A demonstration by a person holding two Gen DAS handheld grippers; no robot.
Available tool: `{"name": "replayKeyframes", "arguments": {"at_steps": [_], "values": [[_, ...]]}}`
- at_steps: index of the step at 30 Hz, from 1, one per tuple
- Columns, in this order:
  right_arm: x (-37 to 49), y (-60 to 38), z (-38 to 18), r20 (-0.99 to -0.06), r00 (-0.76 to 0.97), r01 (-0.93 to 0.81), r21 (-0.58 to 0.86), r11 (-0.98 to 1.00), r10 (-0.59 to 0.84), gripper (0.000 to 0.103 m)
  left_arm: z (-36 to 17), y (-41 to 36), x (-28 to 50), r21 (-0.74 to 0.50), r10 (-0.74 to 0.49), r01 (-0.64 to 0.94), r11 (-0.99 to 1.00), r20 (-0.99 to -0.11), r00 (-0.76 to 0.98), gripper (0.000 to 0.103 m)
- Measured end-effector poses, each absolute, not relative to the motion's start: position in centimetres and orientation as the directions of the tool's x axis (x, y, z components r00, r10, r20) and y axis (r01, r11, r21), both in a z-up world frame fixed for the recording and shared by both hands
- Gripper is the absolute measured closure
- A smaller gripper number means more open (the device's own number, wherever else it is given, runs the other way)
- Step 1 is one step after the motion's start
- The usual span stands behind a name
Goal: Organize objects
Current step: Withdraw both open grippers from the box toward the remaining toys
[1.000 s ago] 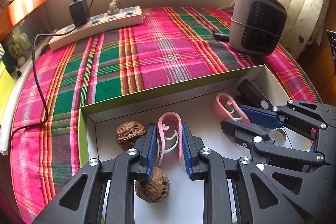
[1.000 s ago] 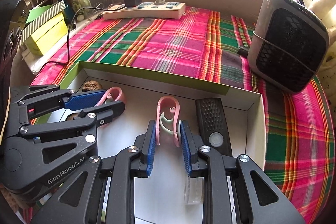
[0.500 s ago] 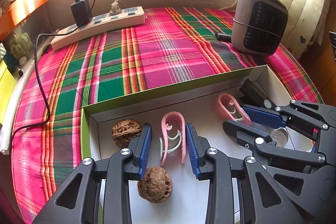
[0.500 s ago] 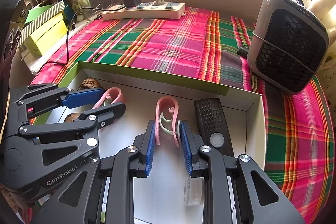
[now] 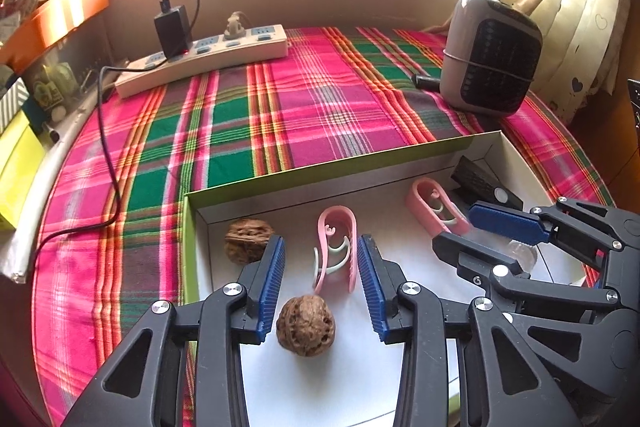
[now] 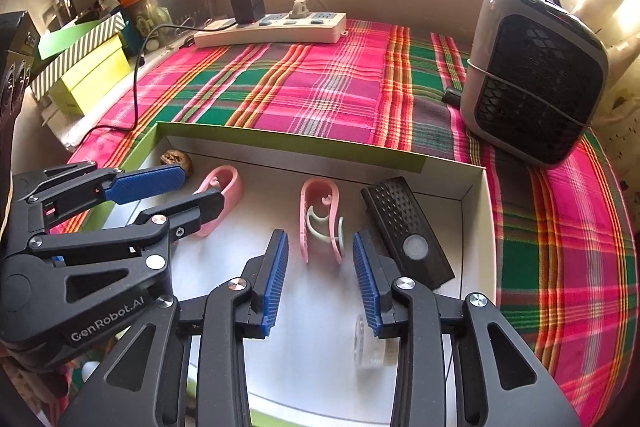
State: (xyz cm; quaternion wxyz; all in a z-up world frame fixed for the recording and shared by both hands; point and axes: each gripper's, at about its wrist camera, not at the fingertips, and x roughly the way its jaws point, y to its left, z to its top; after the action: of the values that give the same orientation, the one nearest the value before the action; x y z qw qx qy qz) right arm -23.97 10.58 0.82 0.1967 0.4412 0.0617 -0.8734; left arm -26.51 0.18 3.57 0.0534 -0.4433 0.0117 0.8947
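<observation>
Left wrist view showed the left tongs (image 5: 320, 273) spread and still opening, a pink plastic clip with pale green inner prongs (image 5: 336, 251) lying loose between the blue pads, touched by neither. It rested on the white floor of a shallow green-rimmed cardboard box (image 5: 320, 171). A wrinkled brown walnut (image 5: 306, 325) sat nearer the camera between the fingers, and a second brown walnut (image 5: 248, 239) lay by the box's left wall.

Right wrist view showed the right tongs (image 6: 320, 267) likewise parted and opening around a second pink plastic clip (image 6: 322, 223), which lay free on the box floor. Just right of it lay a black rectangular remote with a round button (image 6: 406, 231). The box sat on a pink-and-green plaid cloth (image 6: 320, 91) covering the bench.
</observation>
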Motion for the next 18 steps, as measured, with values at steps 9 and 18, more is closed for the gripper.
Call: {"name": "replayKeyframes", "arguments": {"at_steps": [9, 18], "values": [[-22.5, 10.9, 1.7, -0.778, -0.548, 0.394, 0.082, -0.915, -0.306, 0.068, 4.2, -0.2, -24.6, -0.023, 0.079, -0.098, -0.995, -0.777, -0.625, 0.067], [-20.5, 11.2, 2.7, -0.753, -0.575, 0.393, 0.088, -0.915, -0.32, 0.065, 5.2, -0.5, -22.3, -0.016, 0.068, -0.085, -0.996, -0.75, -0.658, 0.067]]}}
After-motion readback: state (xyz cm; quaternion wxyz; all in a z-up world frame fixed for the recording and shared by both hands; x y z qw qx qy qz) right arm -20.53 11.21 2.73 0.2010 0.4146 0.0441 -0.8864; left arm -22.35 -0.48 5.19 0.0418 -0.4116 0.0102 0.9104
